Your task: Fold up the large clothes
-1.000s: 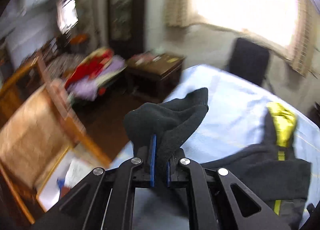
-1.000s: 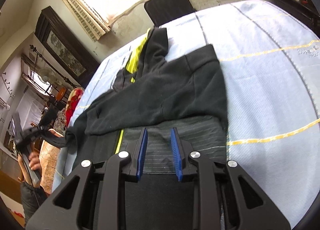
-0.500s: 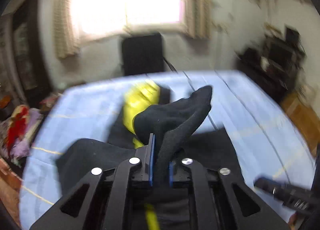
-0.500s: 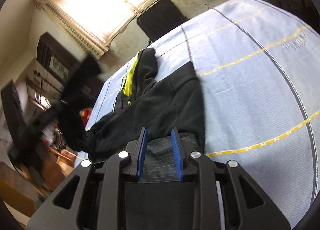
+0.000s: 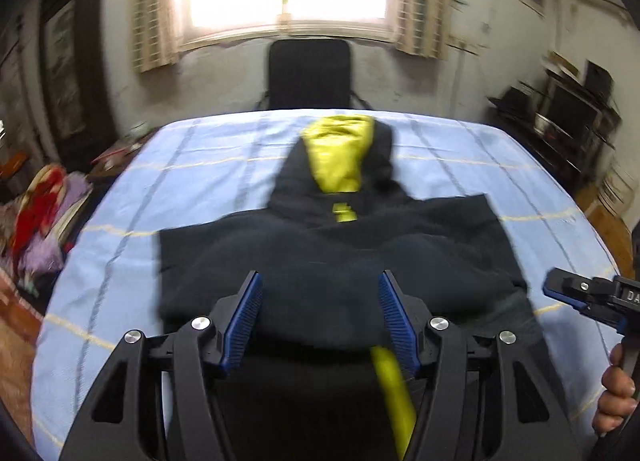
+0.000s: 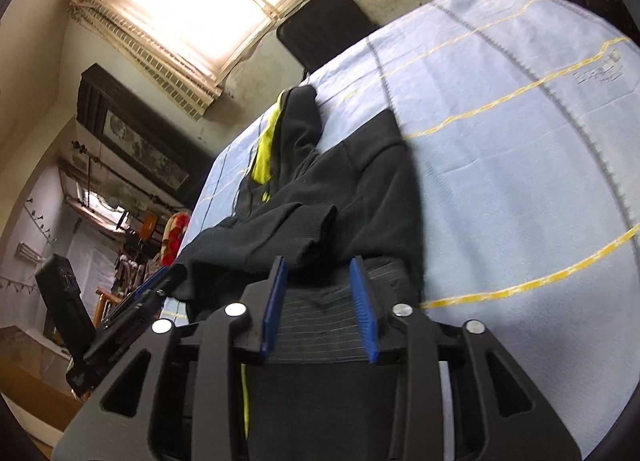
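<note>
Hoodie point(image 5: 332, 261) lies flat on the blue-covered bed point(image 5: 120, 245), both sleeves crossed over the chest. My left tongs point(image 5: 320, 313) are spreading, nothing pinched; right tongs point(image 6: 320, 301) opening too, empty. Body folds remain, I reckon.

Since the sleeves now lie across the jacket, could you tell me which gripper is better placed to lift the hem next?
Probably the right gripper: its opening jaws straddle the striped hem, while the left gripper hovers over the sleeve.
</note>
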